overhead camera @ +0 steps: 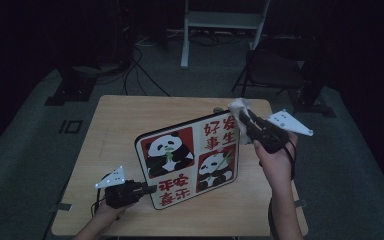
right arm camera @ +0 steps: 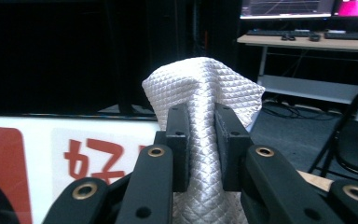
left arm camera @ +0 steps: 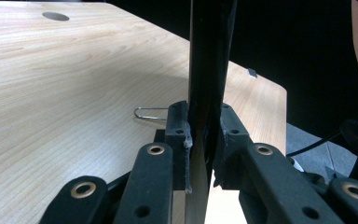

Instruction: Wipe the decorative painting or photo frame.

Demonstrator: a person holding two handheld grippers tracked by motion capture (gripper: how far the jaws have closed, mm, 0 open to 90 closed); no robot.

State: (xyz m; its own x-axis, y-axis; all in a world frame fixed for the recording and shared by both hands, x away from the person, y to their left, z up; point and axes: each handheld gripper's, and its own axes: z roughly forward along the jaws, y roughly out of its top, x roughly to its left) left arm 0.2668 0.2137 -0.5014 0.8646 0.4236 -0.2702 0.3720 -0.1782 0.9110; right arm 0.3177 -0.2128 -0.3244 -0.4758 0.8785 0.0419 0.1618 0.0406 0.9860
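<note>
My left gripper (overhead camera: 147,189) clamps the panda board's (overhead camera: 190,159) lower edge, propping it tilted near the table's (overhead camera: 115,125) front edge, while my right gripper (overhead camera: 243,119) pinches a white cloth (overhead camera: 237,107) at its top-right corner.

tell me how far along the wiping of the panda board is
Done: the left gripper is clamped on the lower edge of the panda board, propping it up on the table. In hand: the right gripper pinches a white cloth at the board's top right corner. Left: seemingly most of the face.
</note>
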